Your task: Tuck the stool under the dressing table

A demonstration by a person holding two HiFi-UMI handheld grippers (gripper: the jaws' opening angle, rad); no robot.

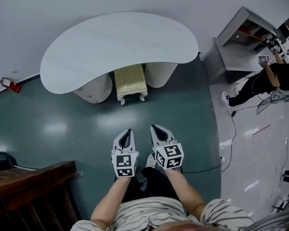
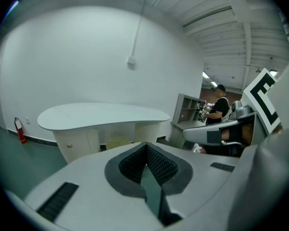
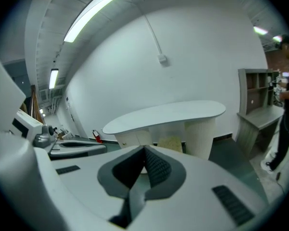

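A pale kidney-shaped dressing table (image 1: 120,42) stands against the white wall on two rounded white pedestals. The stool (image 1: 130,81), with a yellowish cushion and white legs, sits between those pedestals, most of it under the tabletop, its front legs poking out. My left gripper (image 1: 127,131) and right gripper (image 1: 153,127) hang side by side above the green floor, well short of the stool, both shut and holding nothing. In the left gripper view the table (image 2: 103,115) and stool (image 2: 118,142) lie ahead beyond the closed tips (image 2: 145,144). The right gripper view shows the table (image 3: 166,114) and stool (image 3: 171,142) too.
A dark wooden cabinet (image 1: 31,186) stands at the lower left. A red fire extinguisher (image 1: 9,85) leans by the wall at left. At right a grey shelf unit (image 1: 241,42) stands, with a person in black (image 1: 267,81) beside it. A cable (image 1: 202,169) runs across the floor.
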